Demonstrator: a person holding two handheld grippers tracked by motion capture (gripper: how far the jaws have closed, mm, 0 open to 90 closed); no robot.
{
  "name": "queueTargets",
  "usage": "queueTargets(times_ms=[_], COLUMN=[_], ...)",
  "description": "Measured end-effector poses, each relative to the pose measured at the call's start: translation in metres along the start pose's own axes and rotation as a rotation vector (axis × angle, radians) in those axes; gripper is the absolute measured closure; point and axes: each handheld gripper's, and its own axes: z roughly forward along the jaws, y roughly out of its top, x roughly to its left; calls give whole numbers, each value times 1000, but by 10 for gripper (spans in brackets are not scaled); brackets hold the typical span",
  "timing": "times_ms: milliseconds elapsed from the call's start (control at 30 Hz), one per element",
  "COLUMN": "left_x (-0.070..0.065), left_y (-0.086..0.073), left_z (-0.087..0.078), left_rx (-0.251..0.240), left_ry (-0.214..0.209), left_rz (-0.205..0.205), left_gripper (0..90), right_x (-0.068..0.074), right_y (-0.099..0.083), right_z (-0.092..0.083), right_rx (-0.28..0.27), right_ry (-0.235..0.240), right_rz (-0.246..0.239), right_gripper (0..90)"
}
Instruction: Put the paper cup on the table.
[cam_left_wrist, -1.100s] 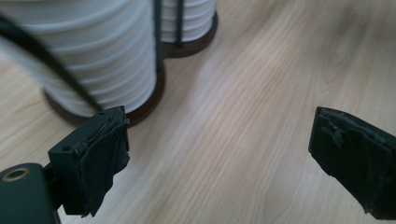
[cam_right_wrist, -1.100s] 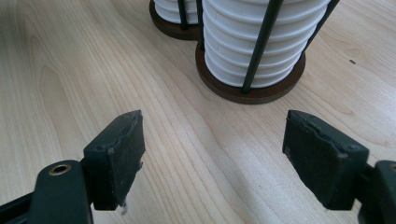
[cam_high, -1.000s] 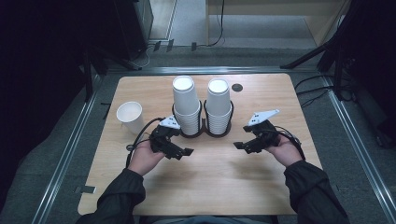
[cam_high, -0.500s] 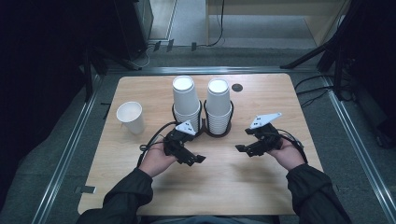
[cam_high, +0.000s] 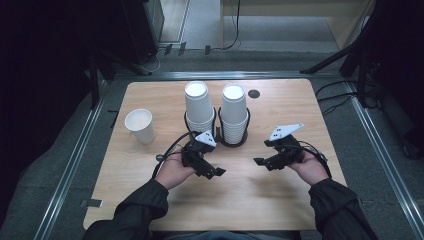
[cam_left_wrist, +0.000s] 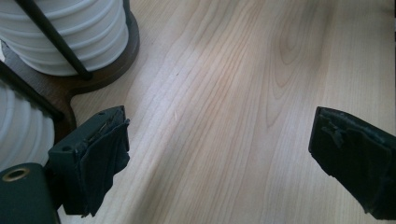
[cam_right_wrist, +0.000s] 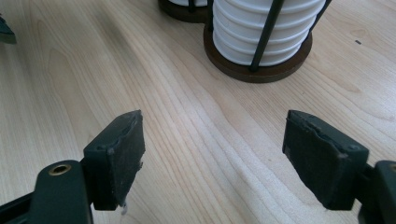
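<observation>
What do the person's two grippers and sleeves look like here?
Both the left gripper and right gripper are black, each topped by a grey three-cornered plate and trailing a black cable. Their jaws carry worn black pads. The sleeves are dark.

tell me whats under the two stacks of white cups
A dark round-lobed wooden base with black upright rods holds both cup stacks. The base's middle is covered by the cups.

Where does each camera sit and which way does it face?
High view: above the person's side, looking forward and down on the table; both forearms, left gripper and right gripper show.
Left gripper view: rides that gripper, facing bare wood; open jaws, cup stacks at upper left.
Right gripper view: rides that gripper, facing a cup stack; open jaws.
Shared: cup stacks, holder base, tabletop.
</observation>
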Motion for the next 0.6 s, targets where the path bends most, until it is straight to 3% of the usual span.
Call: queueTargets(times_ms=[433,600], left_x=[1,1], left_y=[-1,-1], left_z=[0,-3], left_rx=[13,-10], left_ry=[8,-7], left_rz=[-3,-18], left_gripper=[56,56], right_x=[2,2], right_y=[0,1], right_z=[1,1], right_rx=[5,3], right_ry=[5,5], right_rz=[-8,-8], right_gripper=[210,210])
